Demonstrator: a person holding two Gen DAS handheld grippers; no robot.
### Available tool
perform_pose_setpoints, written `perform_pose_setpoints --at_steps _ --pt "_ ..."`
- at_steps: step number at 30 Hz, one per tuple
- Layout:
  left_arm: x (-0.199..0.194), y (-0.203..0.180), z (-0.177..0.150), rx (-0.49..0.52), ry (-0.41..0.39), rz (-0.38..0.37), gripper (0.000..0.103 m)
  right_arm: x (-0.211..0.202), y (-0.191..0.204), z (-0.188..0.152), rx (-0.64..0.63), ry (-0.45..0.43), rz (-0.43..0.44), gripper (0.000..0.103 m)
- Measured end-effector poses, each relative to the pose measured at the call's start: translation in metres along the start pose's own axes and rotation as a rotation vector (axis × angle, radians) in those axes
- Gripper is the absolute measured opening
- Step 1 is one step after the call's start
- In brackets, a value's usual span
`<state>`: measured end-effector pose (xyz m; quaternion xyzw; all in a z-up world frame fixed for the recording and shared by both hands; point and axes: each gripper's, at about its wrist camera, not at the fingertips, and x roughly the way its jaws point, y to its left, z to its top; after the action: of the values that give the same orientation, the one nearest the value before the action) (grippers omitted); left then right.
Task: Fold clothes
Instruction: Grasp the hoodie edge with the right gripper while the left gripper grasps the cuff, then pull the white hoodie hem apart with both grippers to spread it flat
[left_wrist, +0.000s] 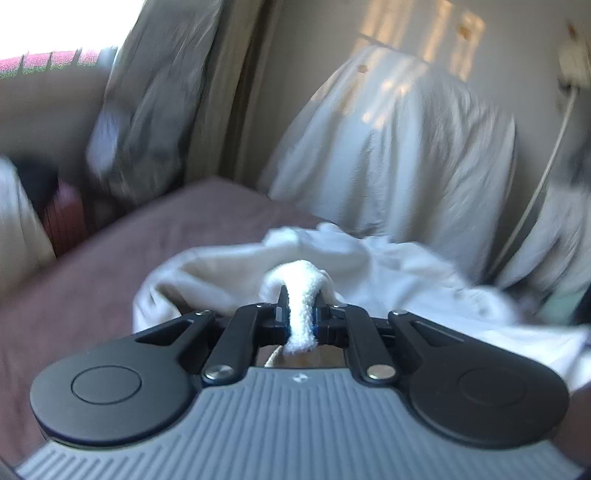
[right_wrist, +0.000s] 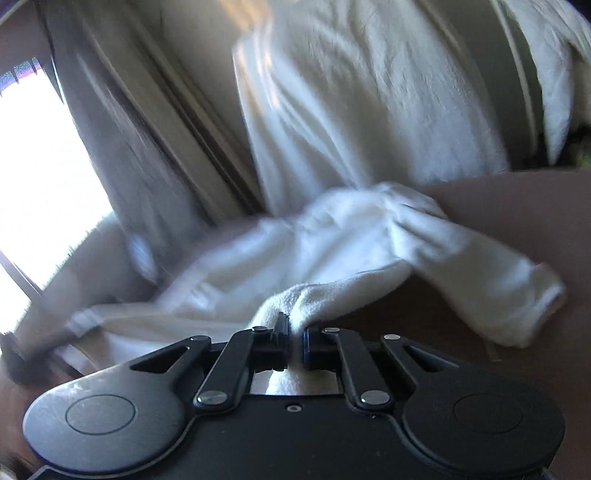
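- Left gripper (left_wrist: 301, 314) — jaws clamped on a rolled edge of the white fleece garment (left_wrist: 229, 269); a thick band of pile runs up between the fingers and bulges over their tips.
- Right gripper (right_wrist: 295, 332) — jaws pinched nearly together on another fold of the white fleece garment (right_wrist: 332, 236), the fabric rising from the tips and more of it showing below the linkage.
- White fleece garment — lies crumpled on the brown bed cover (left_wrist: 110, 258); in the right wrist view one sleeve (right_wrist: 480, 280) stretches out to the right of the gripped fold, its cuff end resting on the brown bed cover (right_wrist: 517, 206).
- White draped cloth (left_wrist: 399, 147) — stands behind the garment, against the wall.
- Grey curtain (left_wrist: 155, 110) — hangs behind the garment, to the left of the draped cloth.
- Both views are motion-blurred; finer detail cannot be told.
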<state>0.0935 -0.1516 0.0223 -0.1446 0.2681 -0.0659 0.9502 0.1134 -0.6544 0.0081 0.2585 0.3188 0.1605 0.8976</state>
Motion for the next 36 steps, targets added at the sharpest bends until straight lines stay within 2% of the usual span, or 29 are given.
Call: perform_pose_setpoints --at_steps 1,3,5,8,11,16,18,20,22,24,26,29,31,33,36 --pt "-0.002 0.002 -0.006 -0.002 0.013 0.001 0.008 -0.003 -0.012 -0.005 0.057 -0.009 0.012 0.009" --pt "0.0 0.002 -0.021 0.029 0.051 0.02 0.008 0.003 -0.031 -0.021 0.097 0.025 -0.069 0.009" --pt "0.007 0.001 -0.046 0.066 0.12 0.041 0.008 0.016 -0.044 -0.04 0.08 0.085 -0.154 0.009" --pt "0.018 0.009 -0.075 0.05 0.21 0.071 0.008 0.039 -0.042 -0.057 0.034 0.165 -0.221 0.009" --pt "0.011 0.014 -0.083 0.031 0.171 0.108 0.008 0.037 -0.029 -0.057 -0.011 0.146 -0.217 0.009" --pt "-0.023 0.004 -0.059 0.032 0.052 0.079 0.008 0.007 -0.007 -0.031 -0.077 0.016 -0.172 0.009" --pt "-0.038 -0.001 -0.05 0.048 0.041 0.031 0.008 -0.011 -0.002 -0.019 -0.098 -0.045 -0.148 0.009" --pt "-0.048 -0.003 -0.043 0.082 0.055 -0.04 0.009 -0.022 -0.004 -0.012 -0.122 -0.055 -0.164 0.009" --pt "-0.043 0.001 -0.052 0.064 0.148 -0.09 0.009 -0.026 -0.012 -0.013 -0.149 -0.018 -0.213 0.009" --pt "-0.026 0.003 -0.082 0.08 0.254 -0.086 0.009 -0.019 -0.022 -0.026 -0.158 0.052 -0.278 0.009" --pt "-0.006 0.004 -0.12 0.113 0.351 -0.028 0.009 -0.008 -0.031 -0.042 -0.175 0.12 -0.335 0.008" --pt "0.009 0.01 -0.159 0.06 0.425 -0.037 0.009 0.009 -0.039 -0.064 -0.162 0.17 -0.359 0.009" --pt "0.004 0.005 -0.164 0.112 0.409 -0.034 0.009 0.018 -0.044 -0.076 -0.141 0.19 -0.36 0.009" --pt "-0.003 -0.003 -0.158 0.183 0.362 -0.009 0.009 0.014 -0.047 -0.078 -0.121 0.173 -0.34 0.009" --pt "-0.01 -0.011 -0.144 0.198 0.32 -0.002 0.009 0.009 -0.053 -0.073 -0.123 0.17 -0.352 0.009"
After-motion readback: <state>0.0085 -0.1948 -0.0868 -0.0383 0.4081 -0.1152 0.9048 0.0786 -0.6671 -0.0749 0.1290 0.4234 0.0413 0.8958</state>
